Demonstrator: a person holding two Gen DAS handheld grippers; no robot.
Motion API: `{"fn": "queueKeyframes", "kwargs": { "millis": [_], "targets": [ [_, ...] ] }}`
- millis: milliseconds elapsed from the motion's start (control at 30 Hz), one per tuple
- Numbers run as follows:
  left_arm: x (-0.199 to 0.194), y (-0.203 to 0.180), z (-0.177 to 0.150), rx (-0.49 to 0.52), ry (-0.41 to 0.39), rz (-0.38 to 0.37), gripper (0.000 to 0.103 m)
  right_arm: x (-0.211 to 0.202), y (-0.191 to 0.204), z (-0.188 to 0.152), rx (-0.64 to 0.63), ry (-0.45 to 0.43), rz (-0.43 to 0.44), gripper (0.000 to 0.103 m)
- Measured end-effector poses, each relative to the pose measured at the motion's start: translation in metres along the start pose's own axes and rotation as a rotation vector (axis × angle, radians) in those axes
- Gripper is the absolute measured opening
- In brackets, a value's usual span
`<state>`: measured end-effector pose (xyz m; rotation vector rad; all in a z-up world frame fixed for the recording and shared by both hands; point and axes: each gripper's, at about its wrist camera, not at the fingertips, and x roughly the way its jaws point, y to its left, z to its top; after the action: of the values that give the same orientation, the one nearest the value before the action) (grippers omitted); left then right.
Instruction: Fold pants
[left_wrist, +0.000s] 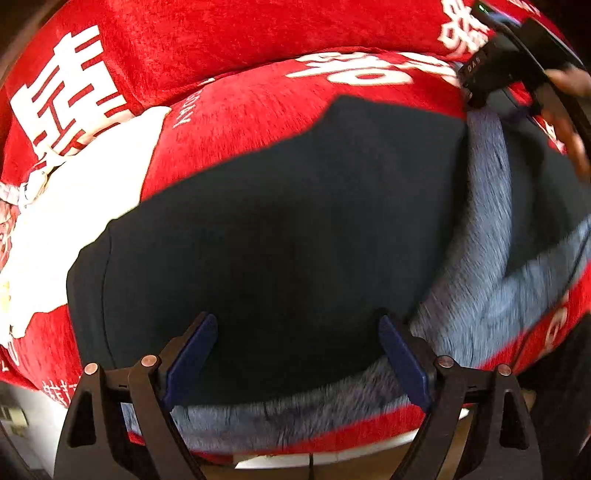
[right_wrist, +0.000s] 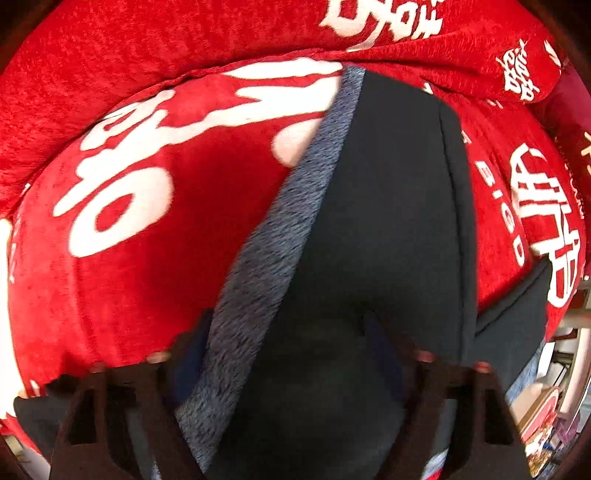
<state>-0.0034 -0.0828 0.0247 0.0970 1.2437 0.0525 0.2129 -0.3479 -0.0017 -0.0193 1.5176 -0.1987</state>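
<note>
Both wrist views look steeply down from close above the red blanket (left_wrist: 258, 122) that carries the dark pants (left_wrist: 280, 229). The left view takes in the right hand-held gripper (left_wrist: 491, 70) at its upper right corner. Both share the pants' grey fleece lining (right_wrist: 280, 206).

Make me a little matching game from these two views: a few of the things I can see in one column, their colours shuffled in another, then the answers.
Things:
1. pants outer fabric
2. pants fleecy lining
3. blanket
4. left gripper pads

Colours:
A. red with white lettering
B. dark blue
C. black
D. grey

Pairs: 1-C, 2-D, 3-A, 4-B
</note>
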Motion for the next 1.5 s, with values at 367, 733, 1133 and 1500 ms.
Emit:
{"fn": "queueKeyframes", "kwargs": {
  "millis": [367,733,1133,1500],
  "targets": [
    [-0.011,0.003,-0.013,0.014,0.017,-0.149,0.09,-0.088,-0.117,-0.138,0.175,-0.267,0.163,0.006],
    [0.006,-0.051,-0.002,0.157,0.017,-0.053,0.098,-0.058,-0.154,-0.204,0.14,-0.264,0.073,0.056],
    [-0.009,-0.038,0.021,-0.016,0.02,-0.226,0.098,-0.065,-0.207,-0.147,0.114,-0.389,0.208,0.083],
    [0.001,-0.055,0.018,0.015,0.047,-0.164,0.098,-0.016,-0.284,-0.1,0.359,-0.355,0.283,0.065]
  ]
}}
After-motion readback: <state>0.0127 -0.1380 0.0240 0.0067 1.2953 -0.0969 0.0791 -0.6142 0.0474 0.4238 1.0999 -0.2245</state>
